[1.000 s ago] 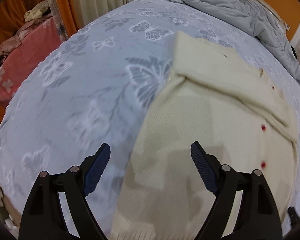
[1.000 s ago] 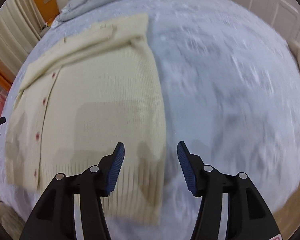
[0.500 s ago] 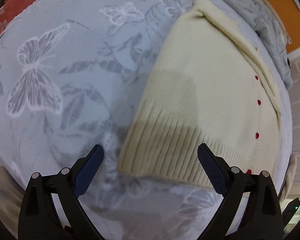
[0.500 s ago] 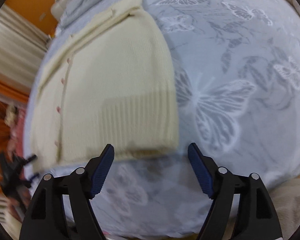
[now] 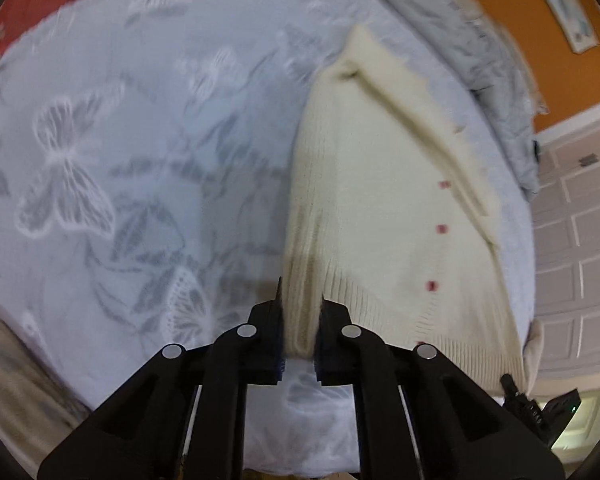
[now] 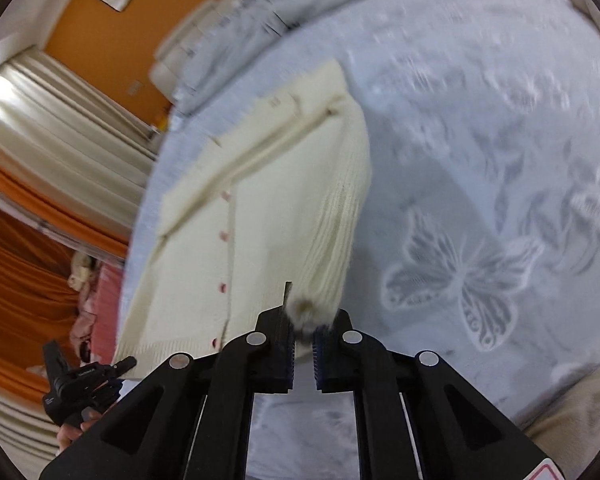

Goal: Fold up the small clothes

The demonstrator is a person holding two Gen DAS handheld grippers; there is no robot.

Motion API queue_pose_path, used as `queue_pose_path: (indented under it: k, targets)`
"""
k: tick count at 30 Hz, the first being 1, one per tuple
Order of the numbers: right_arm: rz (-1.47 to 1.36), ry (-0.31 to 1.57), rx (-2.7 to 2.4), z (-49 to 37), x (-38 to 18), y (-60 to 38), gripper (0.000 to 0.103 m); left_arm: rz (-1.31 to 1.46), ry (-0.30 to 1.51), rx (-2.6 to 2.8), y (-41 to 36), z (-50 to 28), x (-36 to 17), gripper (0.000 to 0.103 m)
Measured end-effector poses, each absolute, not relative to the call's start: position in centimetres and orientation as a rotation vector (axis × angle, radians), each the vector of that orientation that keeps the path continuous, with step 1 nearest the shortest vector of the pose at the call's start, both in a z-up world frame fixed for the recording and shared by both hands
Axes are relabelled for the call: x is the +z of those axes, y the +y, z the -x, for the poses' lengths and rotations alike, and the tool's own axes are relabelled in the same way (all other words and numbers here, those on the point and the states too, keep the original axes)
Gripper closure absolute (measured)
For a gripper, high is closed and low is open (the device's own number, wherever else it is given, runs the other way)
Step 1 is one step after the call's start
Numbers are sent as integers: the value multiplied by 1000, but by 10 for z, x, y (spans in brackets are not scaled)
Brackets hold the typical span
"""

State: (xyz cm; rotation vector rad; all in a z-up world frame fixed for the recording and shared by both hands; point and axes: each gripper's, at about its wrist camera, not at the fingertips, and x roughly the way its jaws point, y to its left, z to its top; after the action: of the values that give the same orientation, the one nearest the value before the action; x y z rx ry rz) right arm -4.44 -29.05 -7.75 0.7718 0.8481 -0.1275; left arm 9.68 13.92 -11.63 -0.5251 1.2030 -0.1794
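Butterfly-print bedspread [image 5: 120, 168] under a cream cardigan [image 5: 380, 200] — left gripper [image 5: 300, 320] and right gripper [image 6: 303, 320] each pinch a ribbed hem corner, jaws nearly closed.

One cream cardigan [image 5: 384, 216], four red buttons [image 5: 442, 229] showing down its front, two claws, left claw [image 5: 300, 320] and right claw [image 6: 304, 332], one butterfly-print bed [image 5: 140, 160], one rumpled grey duvet [image 5: 480, 64], one framed picture [image 5: 564, 4]
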Motion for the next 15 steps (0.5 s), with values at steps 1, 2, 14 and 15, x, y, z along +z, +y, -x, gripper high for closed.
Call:
queue_pose_path:
  k: [1, 2, 14, 15]
  targets:
    - [-756, 829, -120, 50, -66, -290, 96, 521, 1185, -196, 139, -92, -105, 95]
    - [-742, 816, -113, 54, -56, -288, 96, 514, 1168, -211, 138, -87, -94, 95]
    - [-582, 1018, -7, 202, -40, -246, 96, 412, 1248, -290, 180, 44, -67, 95]
    - [-567, 1050, 7, 216, -39, -238, 96, 391, 1283, -304, 185, 67, -66, 95]
